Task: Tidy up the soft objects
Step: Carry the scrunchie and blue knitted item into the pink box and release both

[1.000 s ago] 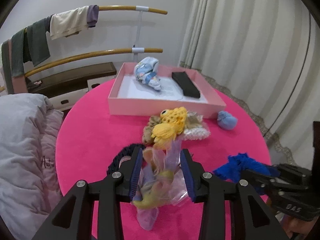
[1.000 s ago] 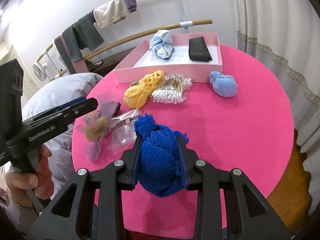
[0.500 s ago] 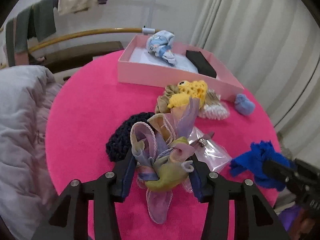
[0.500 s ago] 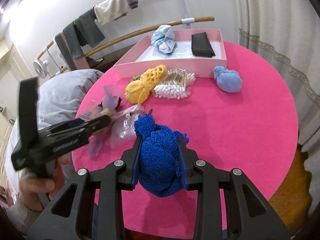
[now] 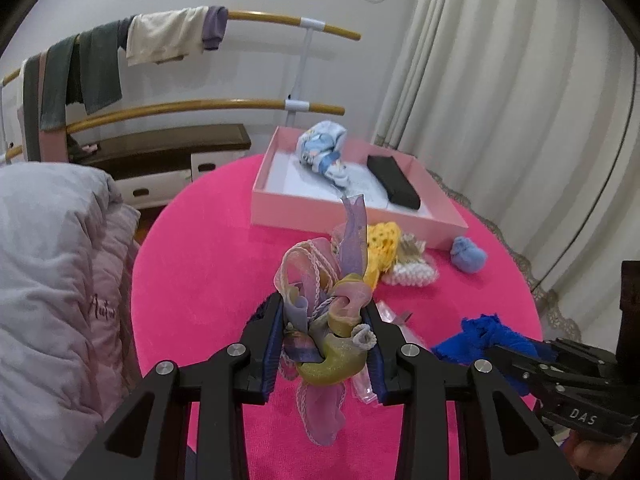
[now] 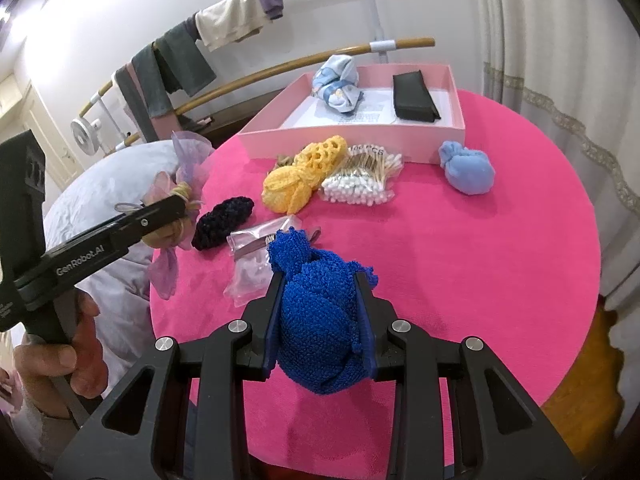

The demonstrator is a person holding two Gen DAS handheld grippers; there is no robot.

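Pastel ribbon bow is clamped in left gripper, raised above pink table. Right gripper is closed on blue knit bundle, also above table. Pink tray sits at far edge w/ items inside.

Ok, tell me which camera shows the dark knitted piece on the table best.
The right wrist view. There the dark knitted piece lies in full sight on the pink table, beside the clear bag. In the left wrist view only a sliver shows, behind the left gripper and its ribbon bow.
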